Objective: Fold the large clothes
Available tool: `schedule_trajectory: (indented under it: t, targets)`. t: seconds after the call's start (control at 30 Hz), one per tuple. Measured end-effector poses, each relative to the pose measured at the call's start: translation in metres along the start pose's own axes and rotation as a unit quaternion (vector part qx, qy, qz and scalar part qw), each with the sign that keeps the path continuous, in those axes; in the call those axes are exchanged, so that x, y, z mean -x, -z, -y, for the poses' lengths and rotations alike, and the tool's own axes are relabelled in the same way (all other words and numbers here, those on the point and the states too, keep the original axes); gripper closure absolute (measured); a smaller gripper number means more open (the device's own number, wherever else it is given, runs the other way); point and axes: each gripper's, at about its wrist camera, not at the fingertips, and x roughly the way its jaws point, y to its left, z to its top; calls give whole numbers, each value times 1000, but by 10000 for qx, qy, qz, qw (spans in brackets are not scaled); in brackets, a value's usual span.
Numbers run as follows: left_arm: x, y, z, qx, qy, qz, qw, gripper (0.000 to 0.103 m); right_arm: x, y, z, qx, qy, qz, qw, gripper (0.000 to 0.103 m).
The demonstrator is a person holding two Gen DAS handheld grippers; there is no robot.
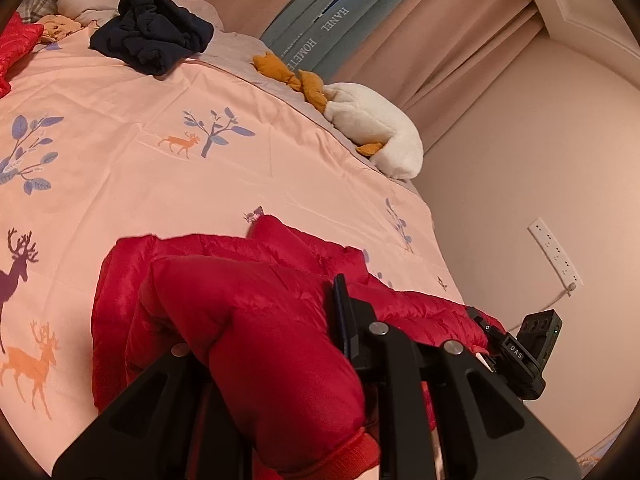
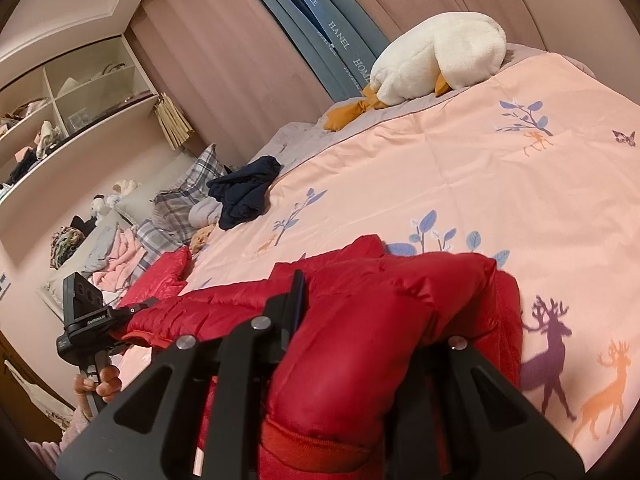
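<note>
A red puffer jacket (image 1: 248,304) lies on the pink duvet (image 1: 160,100) at the near edge of the bed. My left gripper (image 1: 264,320) is shut on a padded sleeve or hem of it, the ribbed cuff (image 1: 344,456) showing between the jaws. My right gripper (image 2: 376,312) is shut on another padded part of the jacket (image 2: 360,320), its cuff (image 2: 312,440) near the camera. The right gripper also shows in the left wrist view (image 1: 520,344), and the left one in the right wrist view (image 2: 120,312). The jacket stretches between them.
A dark navy garment (image 1: 152,28) lies crumpled at the far side of the bed. A white plush duck (image 1: 376,128) rests on the bed edge by the curtains. Pillows and clothes (image 2: 120,240) pile at the head. Shelves (image 2: 60,120) stand on the wall.
</note>
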Motion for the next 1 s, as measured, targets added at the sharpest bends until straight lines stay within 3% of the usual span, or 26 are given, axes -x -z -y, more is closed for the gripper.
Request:
schedule_trajectory:
  t: [0.33, 1.0]
  targets:
    - [-30, -21, -14, 219, -326, -84, 9992, 85, -41, -19, 9, -85, 216, -196, 9995, 86]
    - [-95, -31, -45, 370, -1067, -642, 9915, 84, -105, -18, 36, -528, 769, -861, 9919, 86]
